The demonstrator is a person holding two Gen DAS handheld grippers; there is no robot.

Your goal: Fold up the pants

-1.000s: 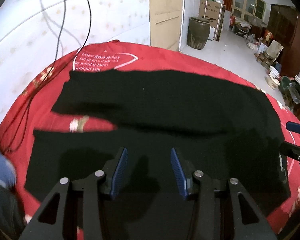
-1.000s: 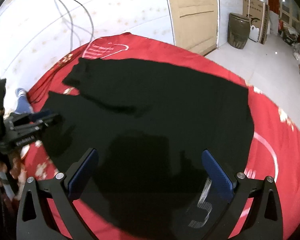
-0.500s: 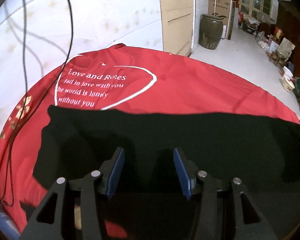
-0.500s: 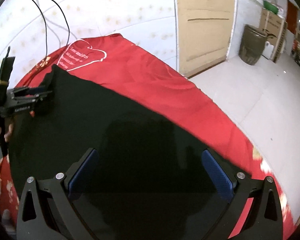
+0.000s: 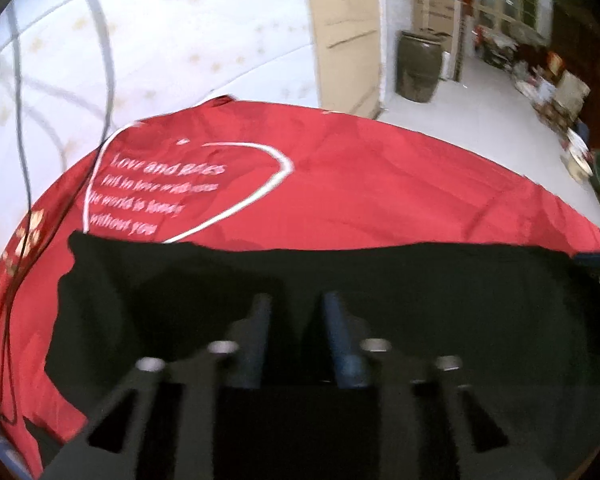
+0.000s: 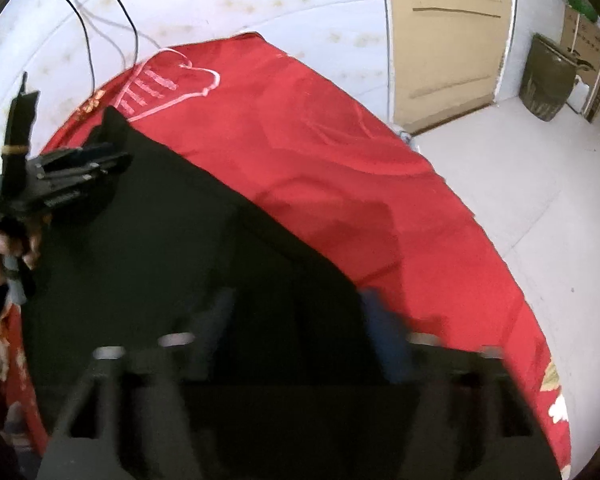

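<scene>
The black pants (image 5: 380, 280) lay spread flat over the red bedspread (image 5: 360, 184), their far edge just below its white heart print. The left hand-held gripper (image 5: 296, 304) was closing over the dark cloth. The right hand-held gripper (image 6: 296, 300) was closing at the pants' edge; motion blur hid whether either pinched fabric.

Matt black cloth pants (image 5: 380, 280) lie on a smooth, faintly glossy red sheet (image 5: 380, 184).

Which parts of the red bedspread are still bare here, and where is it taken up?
Bare: the red bedspread beyond the black pants' far edge, from the heart print to the floor-side edge. Taken up: the near half under the pants, with both grippers, left and right, closing there.
</scene>
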